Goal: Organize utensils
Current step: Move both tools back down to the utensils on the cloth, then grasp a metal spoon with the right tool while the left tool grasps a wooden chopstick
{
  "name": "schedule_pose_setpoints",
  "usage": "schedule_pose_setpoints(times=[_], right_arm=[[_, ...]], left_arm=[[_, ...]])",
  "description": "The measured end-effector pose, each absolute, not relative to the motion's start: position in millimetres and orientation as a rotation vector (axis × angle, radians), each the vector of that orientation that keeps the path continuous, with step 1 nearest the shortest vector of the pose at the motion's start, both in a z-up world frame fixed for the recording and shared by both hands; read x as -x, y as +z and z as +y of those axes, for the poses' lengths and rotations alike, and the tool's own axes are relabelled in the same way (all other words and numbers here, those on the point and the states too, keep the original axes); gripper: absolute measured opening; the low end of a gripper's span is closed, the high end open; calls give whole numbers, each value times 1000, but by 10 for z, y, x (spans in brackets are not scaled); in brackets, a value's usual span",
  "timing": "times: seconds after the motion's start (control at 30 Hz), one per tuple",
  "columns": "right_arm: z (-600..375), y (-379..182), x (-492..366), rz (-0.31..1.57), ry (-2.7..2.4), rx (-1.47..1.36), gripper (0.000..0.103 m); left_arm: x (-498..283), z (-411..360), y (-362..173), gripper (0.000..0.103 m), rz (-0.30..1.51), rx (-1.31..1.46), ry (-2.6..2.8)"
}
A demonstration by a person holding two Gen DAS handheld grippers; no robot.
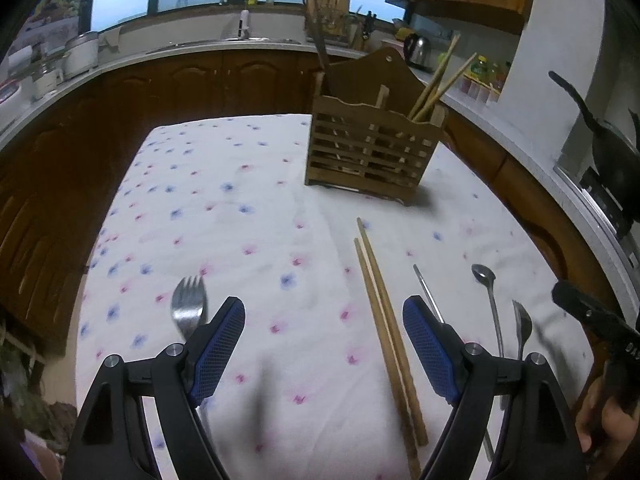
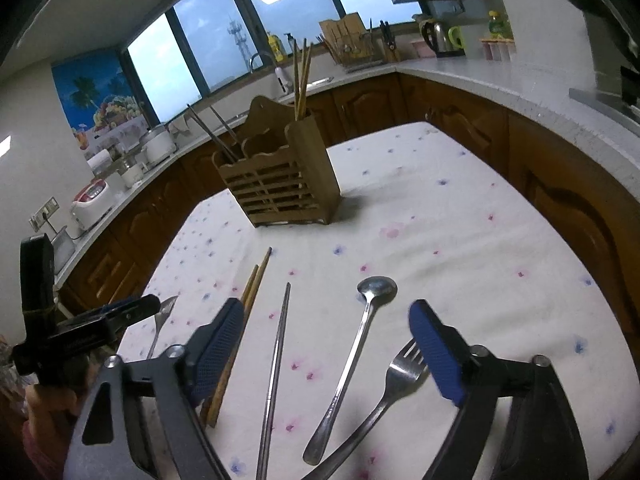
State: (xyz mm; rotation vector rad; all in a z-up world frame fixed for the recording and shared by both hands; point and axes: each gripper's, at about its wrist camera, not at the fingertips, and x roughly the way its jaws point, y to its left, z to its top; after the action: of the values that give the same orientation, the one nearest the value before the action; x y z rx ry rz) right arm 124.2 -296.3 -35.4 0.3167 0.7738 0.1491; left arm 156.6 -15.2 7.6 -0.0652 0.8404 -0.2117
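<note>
The table (image 2: pixel 460 216) carries the wooden holder (image 2: pixel 280 184) near its far edge. By the near edge lie chopsticks (image 1: pixel 384 320), spoon (image 2: pixel 352 356), forks. Both claws, left (image 1: pixel 324 348) and right (image 2: pixel 328 348), are spread, empty. Better to straddle one handle squarely before pinching.

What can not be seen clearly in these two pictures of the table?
- Left wrist view: the fork handle is hidden behind the left gripper.
- Left wrist view: the wooden chopsticks run off the bottom edge.
- Right wrist view: the metal chopsticks and second fork are cut off below.
- Both views: the holder slats hide its contents.
</note>
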Motion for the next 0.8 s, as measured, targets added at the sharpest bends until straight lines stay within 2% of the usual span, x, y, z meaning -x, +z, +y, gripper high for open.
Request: schedule_pose_setpoints(times=[0.07,0.13,0.27,0.5,0.57,0.7,0.77,0.8], right_arm=[[-2966,-401,-1288,792,150,-318,72],[-2966,-462,-1340,812,150,-317,69],[-2975,-564,-1429,846,148,-318,65],[-2984,-723,-1596,906,131,-301,64],[-2963,-770,-1644,926,129,-286,60],[-2940,-894,-1737,979,118,-264,54],[-2935,-949,-1772,1001,113,-252,45],[-2937,-976,-1788,1010,112,-251,44]], left_arm=[[-1662,-220,46,80,852,57,-224],[-1764,-288,16,80,860,46,-240],[-2003,-400,-46,77,866,26,-262],[-2567,-660,-242,69,936,-33,-308],[-2715,-759,-307,67,953,-64,-313],[-2999,-922,-492,51,1011,-108,-316],[-3106,-977,-594,37,1041,-126,-316],[-3167,-998,-651,28,1057,-132,-315]])
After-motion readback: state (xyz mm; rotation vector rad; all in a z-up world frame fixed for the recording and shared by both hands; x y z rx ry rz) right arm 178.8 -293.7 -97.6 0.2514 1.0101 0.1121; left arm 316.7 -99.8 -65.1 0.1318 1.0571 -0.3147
